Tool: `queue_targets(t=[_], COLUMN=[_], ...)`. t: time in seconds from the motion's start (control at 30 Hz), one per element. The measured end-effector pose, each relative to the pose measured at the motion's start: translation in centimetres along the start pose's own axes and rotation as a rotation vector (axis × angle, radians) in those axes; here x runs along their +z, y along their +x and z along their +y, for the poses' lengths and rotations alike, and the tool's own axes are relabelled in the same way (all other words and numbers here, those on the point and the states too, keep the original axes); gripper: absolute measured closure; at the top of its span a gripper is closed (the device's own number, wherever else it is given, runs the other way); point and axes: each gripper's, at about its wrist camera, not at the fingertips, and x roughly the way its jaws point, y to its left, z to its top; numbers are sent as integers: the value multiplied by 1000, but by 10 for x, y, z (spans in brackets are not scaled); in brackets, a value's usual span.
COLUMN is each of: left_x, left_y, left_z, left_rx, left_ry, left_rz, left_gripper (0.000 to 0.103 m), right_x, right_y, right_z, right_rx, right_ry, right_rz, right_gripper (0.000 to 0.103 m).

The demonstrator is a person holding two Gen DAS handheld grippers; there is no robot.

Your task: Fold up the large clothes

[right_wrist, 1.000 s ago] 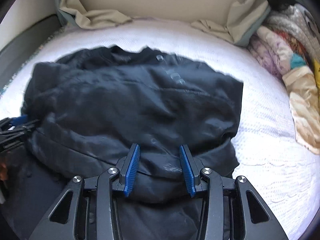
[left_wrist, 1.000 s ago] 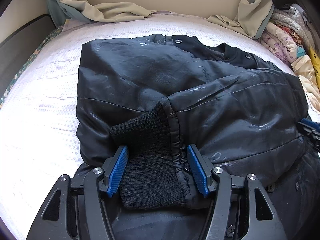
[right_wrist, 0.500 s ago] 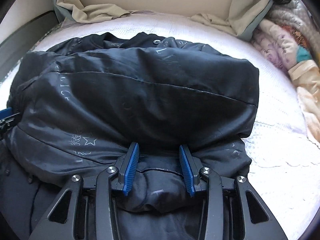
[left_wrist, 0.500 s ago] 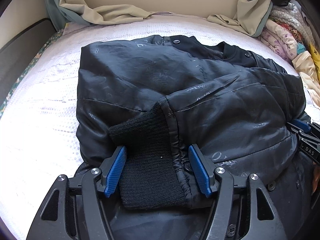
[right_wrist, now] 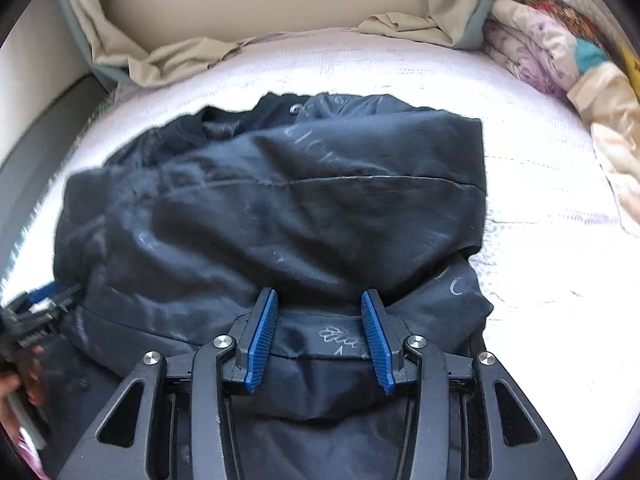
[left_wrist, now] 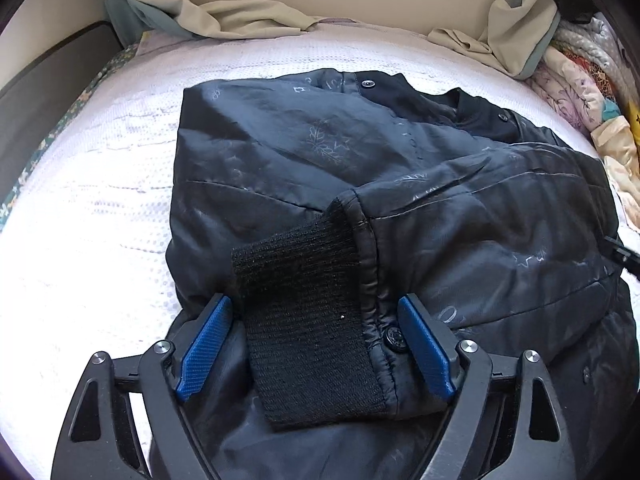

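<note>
A dark shiny jacket (left_wrist: 320, 152) lies folded on the white bed cover, its sleeve laid across the body. The sleeve's black knit cuff (left_wrist: 304, 320) sits between the blue pads of my left gripper (left_wrist: 314, 344). That gripper's jaws are opening, and both pads stand clear of the cuff. In the right wrist view the jacket (right_wrist: 280, 208) bulges in a thick fold. My right gripper (right_wrist: 318, 336) has a bunched edge of it filling the gap between its pads, and its jaws are starting to open. The left gripper (right_wrist: 40, 300) shows at that view's left edge, held by a hand (right_wrist: 20, 380).
The white textured bed cover (left_wrist: 80, 240) spreads to the left and behind the jacket. Beige cloth (left_wrist: 240, 16) is heaped along the back wall. A pile of patterned bedding (left_wrist: 580, 92) lines the right side. A dark panel (left_wrist: 48, 92) borders the bed on the left.
The left gripper's jaws have spread away from the knit cuff. The right gripper has rolled and shifted a little, the jacket fold still between its pads.
</note>
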Motion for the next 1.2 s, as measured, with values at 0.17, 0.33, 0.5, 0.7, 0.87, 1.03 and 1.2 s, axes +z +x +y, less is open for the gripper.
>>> queue_targets(t=[0.17,0.33,0.5,0.7,0.87,1.03,1.2], left_x=[6,8,0,-18,-40,-59,-89], left_y=[-19,-38,-48,-47,-51,-64,-92], left_z=[10,32,61,95,113,125,130], left_rx=[-26,-74,-79,-123,-235,-323,-319], left_ry=[-43,-107,-163,-256,-324,-351,-319], left_rz=[-19,-37,-30,30,97,151,175], left_gripper=[15,15,15,16,17,18,18], right_x=[5,3,-12,-38,-52,-70,-115], right_y=[-27,-41,-40,-32,-42,-83,-131], right_z=[-17,-38,-66,-99,-117,-124,-126], right_rx=[12,1,18,-6,78,187,201], right_ry=[85,153,237,299,360,410,383], right_rz=[-49,-40,27,108,147,162,141], right_gripper=[56,54,50,44,42,35,32])
